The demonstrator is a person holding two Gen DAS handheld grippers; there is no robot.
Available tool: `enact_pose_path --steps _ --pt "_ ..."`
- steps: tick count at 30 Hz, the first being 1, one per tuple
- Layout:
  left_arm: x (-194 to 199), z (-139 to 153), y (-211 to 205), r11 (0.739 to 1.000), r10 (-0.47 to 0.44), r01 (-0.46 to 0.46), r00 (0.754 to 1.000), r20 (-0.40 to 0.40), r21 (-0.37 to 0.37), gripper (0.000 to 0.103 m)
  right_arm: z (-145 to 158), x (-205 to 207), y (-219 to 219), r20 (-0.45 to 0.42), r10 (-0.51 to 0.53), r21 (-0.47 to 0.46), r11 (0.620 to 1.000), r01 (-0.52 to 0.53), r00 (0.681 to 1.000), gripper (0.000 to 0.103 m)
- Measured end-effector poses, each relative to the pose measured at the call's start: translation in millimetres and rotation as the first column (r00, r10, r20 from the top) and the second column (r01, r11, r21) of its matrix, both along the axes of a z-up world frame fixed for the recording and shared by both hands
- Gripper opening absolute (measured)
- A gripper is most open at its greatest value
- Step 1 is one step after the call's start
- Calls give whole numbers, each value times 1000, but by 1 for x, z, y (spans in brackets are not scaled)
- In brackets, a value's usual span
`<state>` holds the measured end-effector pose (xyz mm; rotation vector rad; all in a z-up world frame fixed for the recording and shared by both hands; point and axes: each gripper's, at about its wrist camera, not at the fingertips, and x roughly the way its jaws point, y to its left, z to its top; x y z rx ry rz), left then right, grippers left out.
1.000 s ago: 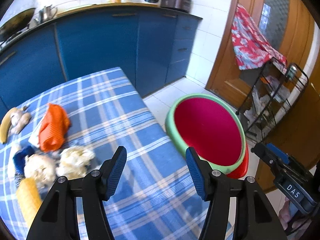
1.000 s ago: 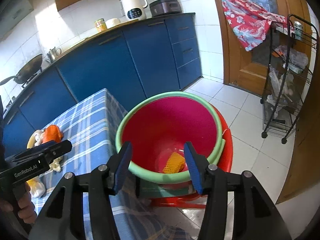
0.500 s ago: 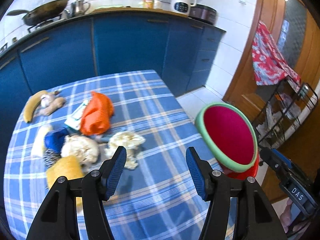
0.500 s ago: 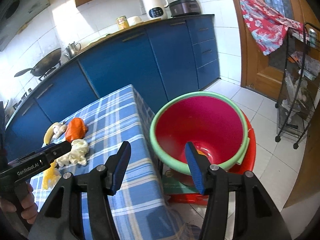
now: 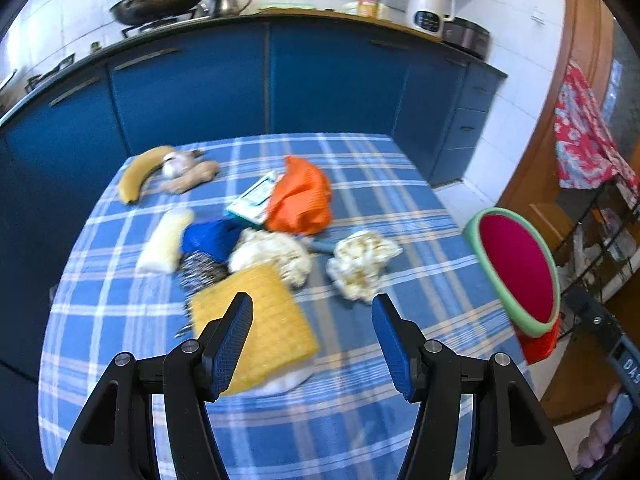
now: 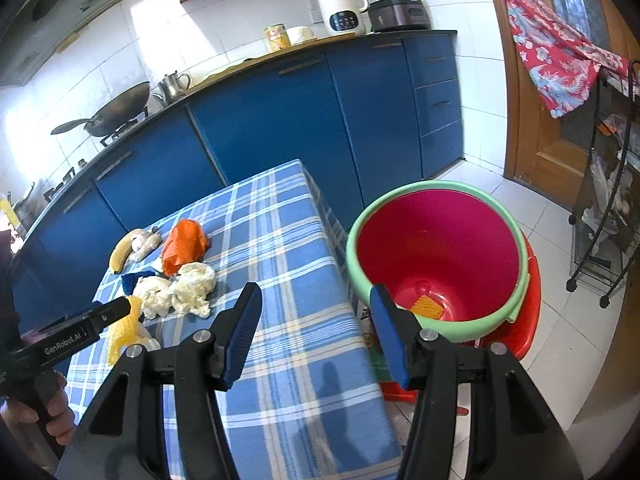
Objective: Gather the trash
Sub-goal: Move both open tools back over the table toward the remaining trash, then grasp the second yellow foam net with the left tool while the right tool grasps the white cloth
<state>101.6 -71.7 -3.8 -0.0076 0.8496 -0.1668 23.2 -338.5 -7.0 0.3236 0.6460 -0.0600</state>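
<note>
Trash lies in a heap on the blue checked tablecloth (image 5: pixel 360 184): a yellow sponge (image 5: pixel 260 320), two crumpled white paper wads (image 5: pixel 362 264), an orange mesh bag (image 5: pixel 300 198), a blue cloth (image 5: pixel 208 238) and a card packet (image 5: pixel 254 198). My left gripper (image 5: pixel 312 336) hovers open over the sponge's near edge, nothing between its pads. The red bucket with a green rim (image 6: pixel 436 256) stands on a red stool beside the table, a yellow scrap (image 6: pixel 428 306) at its bottom. My right gripper (image 6: pixel 314 332) is open and empty, above the table's edge next to the bucket.
A banana (image 5: pixel 138 178) and a ginger root (image 5: pixel 188 178) lie at the table's far left. Blue kitchen cabinets (image 5: pixel 260 80) stand behind. A black wire rack (image 6: pixel 608 208) and a wooden door with a red floral cloth (image 6: pixel 556 52) are on the right.
The left gripper has swung left from the bucket to over the trash heap, now above the yellow sponge. The right gripper has drawn back and left from the bucket's mouth toward the table's edge.
</note>
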Motion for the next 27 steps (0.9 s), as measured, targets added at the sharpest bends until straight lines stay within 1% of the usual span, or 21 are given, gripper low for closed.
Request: enact_pose_path --steps 3,7,13,19,25,26,27 --pt "-1 -5 11 1000 29 -29 1000 -4 7 63 1 1 7 0 16 -2 1000 -16 1000 57" --pt "-4 -15 25 997 70 -69 997 -12 41 63 -1 3 17 -5 42 -2 999 -42 999 57" --pt "-1 -29 42 991 131 -130 990 -47 38 63 -8 8 30 -21 70 10 998 -70 997 57" --pt "1 -37 50 990 141 -141 988 -61 3 63 -14 10 38 -30 91 29 996 -90 995 57" --pt "4 -46 50 992 101 -106 992 -80 -61 63 -21 14 46 -51 115 34 993 -113 992 57" --pt "4 -47 51 992 97 -103 992 -79 -70 56 -22 13 46 -52 117 33 993 -116 992 57" --pt "4 -47 50 992 91 -97 993 -79 -78 44 -23 14 47 -54 120 33 992 -119 991 57"
